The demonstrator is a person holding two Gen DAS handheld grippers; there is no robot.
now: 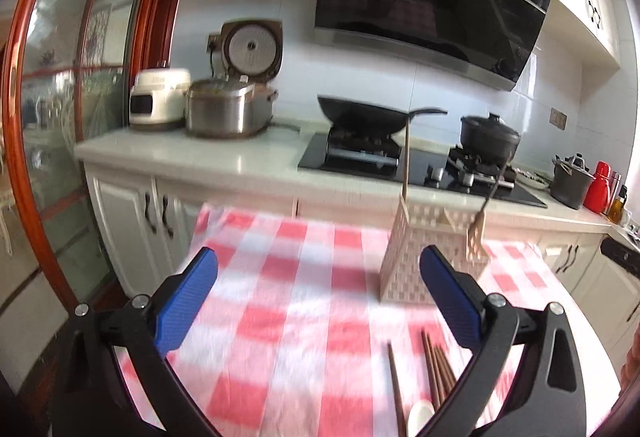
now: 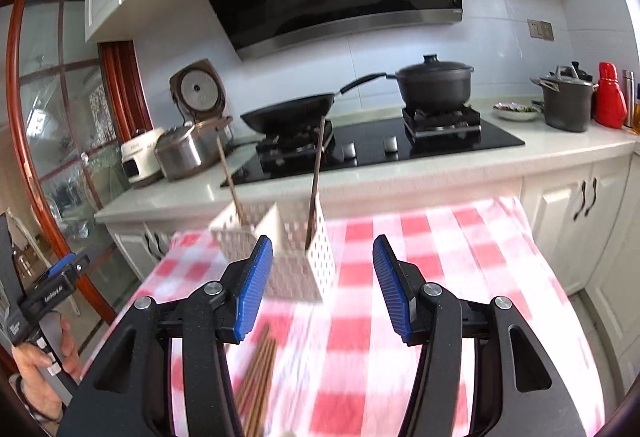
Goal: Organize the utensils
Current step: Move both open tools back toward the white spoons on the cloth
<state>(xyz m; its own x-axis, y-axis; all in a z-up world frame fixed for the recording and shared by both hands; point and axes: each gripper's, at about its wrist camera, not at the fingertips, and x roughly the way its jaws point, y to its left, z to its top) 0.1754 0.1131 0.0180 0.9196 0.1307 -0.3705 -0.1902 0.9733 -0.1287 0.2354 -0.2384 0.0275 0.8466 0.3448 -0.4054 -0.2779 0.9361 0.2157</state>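
Note:
A white lattice basket (image 1: 416,261) stands on the red-and-white checked cloth (image 1: 304,317), with a wooden handle (image 1: 406,165) and a wooden fork (image 1: 478,233) upright in it. Brown chopsticks (image 1: 436,369) and a white spoon (image 1: 420,415) lie on the cloth beside the right finger. My left gripper (image 1: 320,297) is wide open and holds nothing. In the right wrist view the basket (image 2: 296,253) sits just beyond the left pad, with two sticks (image 2: 316,177) in it. Chopsticks (image 2: 260,377) lie below that finger. My right gripper (image 2: 323,293) is open and empty.
Behind the table runs a counter (image 1: 240,165) with rice cookers (image 1: 228,109), a wok (image 1: 360,113) and a black lidded pot (image 1: 490,137) on the hob. A grey pot (image 2: 566,105) and red bottle (image 2: 608,97) stand far right. A hand (image 2: 40,369) holds the left gripper at the left edge.

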